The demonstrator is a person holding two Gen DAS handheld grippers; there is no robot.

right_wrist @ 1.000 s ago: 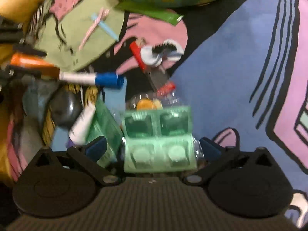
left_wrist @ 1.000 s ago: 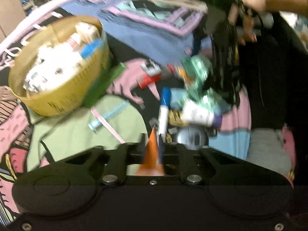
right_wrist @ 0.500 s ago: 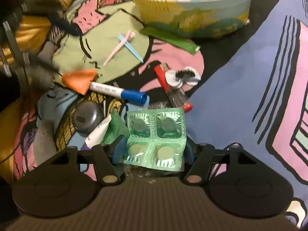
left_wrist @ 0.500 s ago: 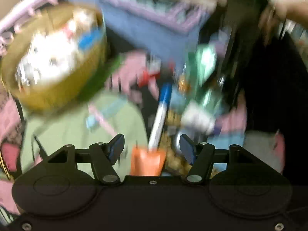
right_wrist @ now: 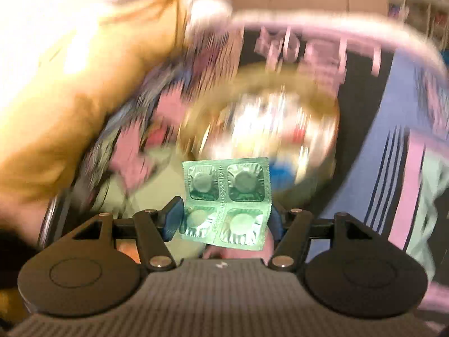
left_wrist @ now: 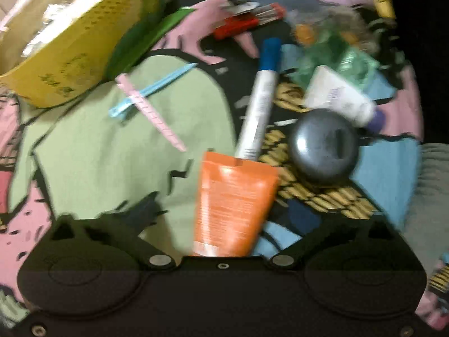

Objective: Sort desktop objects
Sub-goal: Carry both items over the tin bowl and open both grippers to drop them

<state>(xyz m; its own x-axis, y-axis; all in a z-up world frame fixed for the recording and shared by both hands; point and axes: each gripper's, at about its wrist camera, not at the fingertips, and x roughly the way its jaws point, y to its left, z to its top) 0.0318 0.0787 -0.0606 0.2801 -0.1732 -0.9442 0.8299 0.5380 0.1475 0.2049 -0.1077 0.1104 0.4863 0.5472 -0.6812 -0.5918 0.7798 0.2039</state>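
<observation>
My left gripper points down at the patterned cloth, its jaws opening wide. An orange tube lies between them, and the pads do not touch it. A white marker with a blue cap lies just past the tube. In the right wrist view my right gripper is shut on a green blister pack of several tablets, gripped by its lower half and held in the air. Beyond it the yellow basket shows as a blur. The left wrist view has that basket at the upper left.
On the cloth lie a dark round case, a white tube with a purple cap, crossed pink and blue hair clips, a red lighter, green foil packets and a green sachet against the basket.
The left gripper opened, let go of the orange tube and sank toward the cloth. The right gripper shut on the green blister pack and lifted it off the pile toward the basket.
</observation>
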